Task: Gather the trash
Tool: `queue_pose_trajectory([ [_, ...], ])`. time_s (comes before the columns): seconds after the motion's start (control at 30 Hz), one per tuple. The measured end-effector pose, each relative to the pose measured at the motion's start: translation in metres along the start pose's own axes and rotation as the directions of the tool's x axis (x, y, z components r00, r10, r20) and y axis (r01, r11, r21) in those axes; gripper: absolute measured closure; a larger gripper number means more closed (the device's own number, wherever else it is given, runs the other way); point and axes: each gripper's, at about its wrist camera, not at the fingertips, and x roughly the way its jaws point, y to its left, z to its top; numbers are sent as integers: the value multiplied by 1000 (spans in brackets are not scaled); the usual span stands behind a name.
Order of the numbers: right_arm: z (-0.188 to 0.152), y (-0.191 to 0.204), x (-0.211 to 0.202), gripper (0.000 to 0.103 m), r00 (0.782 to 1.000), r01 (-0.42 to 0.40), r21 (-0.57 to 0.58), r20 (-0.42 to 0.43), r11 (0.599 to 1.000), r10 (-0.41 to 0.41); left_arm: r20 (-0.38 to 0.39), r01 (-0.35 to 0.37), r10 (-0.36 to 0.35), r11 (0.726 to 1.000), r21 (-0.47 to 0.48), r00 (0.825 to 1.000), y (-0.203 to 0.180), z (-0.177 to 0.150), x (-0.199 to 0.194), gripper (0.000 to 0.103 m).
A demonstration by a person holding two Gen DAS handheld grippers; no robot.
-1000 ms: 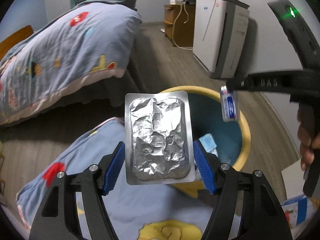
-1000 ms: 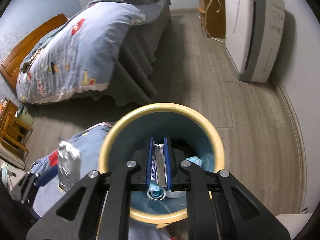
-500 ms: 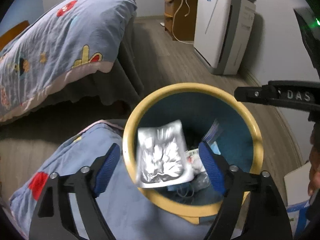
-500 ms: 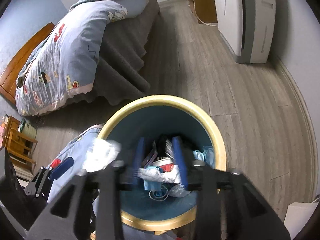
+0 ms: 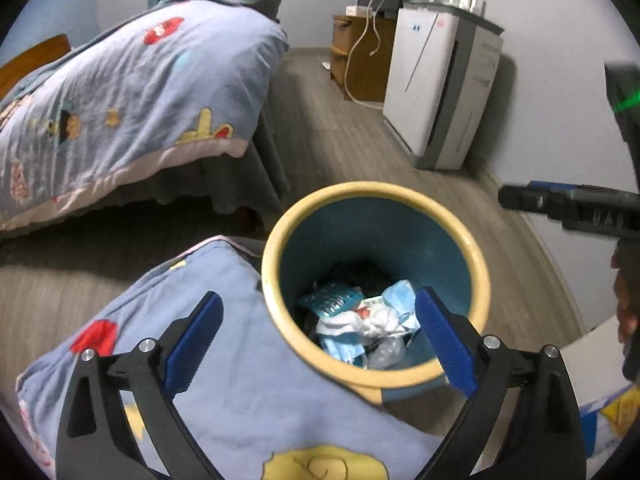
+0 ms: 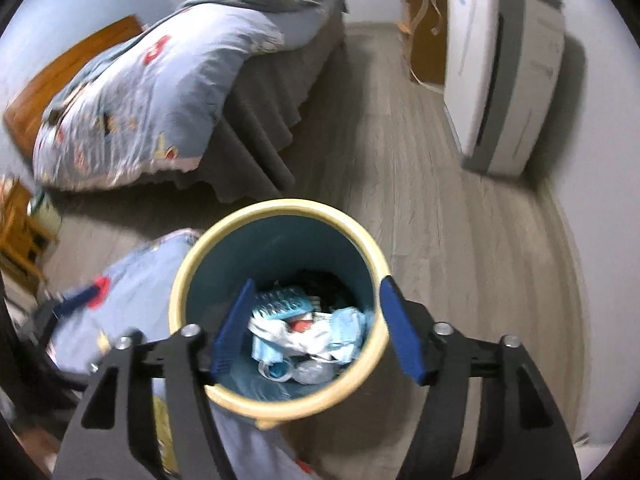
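Observation:
A round bin with a yellow rim [image 5: 280,236] and teal inside stands on the floor; it also shows in the right wrist view [image 6: 192,264]. Trash lies in it: blue face masks [image 5: 396,300], white crumpled paper [image 6: 308,336], a teal blister pack [image 5: 332,302]. My left gripper [image 5: 318,334] is open and empty above the bin's near left side. My right gripper [image 6: 316,330] is open and empty over the bin's mouth. The right gripper's black body [image 5: 572,208] shows at the right of the left wrist view.
A blue cartoon quilt [image 5: 224,380] lies against the bin's left side. A bed with the same quilt [image 5: 120,92] stands at the back left. A white air purifier [image 5: 440,88] and a wooden cabinet [image 5: 360,60] stand by the far wall. Grey wood floor [image 6: 460,220] surrounds the bin.
My left gripper opened and the silver foil pack dropped into the bin. My right gripper opened and let its small packet fall in. Both grippers now hold nothing.

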Motion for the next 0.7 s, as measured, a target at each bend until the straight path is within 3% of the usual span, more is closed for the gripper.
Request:
queue_pose_trajectory([
  [0.13,-13,-1,-16,21,1000,-13,-98,-4,995,13,20,-3,3,1000,-2,1000,0,-4,-29,6],
  [0.33,-27,-3,-33,6,999,-38,-151,-7,988,37,15,-26,26,1000,-3,1000,-4,-22,-59,5],
  [0.43,-30,-2,-38,6,999,-36,-163,-4,986,36,3,-37,37,999,-38,999,-3,-33,-65,5],
  [0.7,-35,2,-33,6,999,-18,-203,-31,979,12,-6,-95,95,994,54,995,-14,-44,-62,5],
])
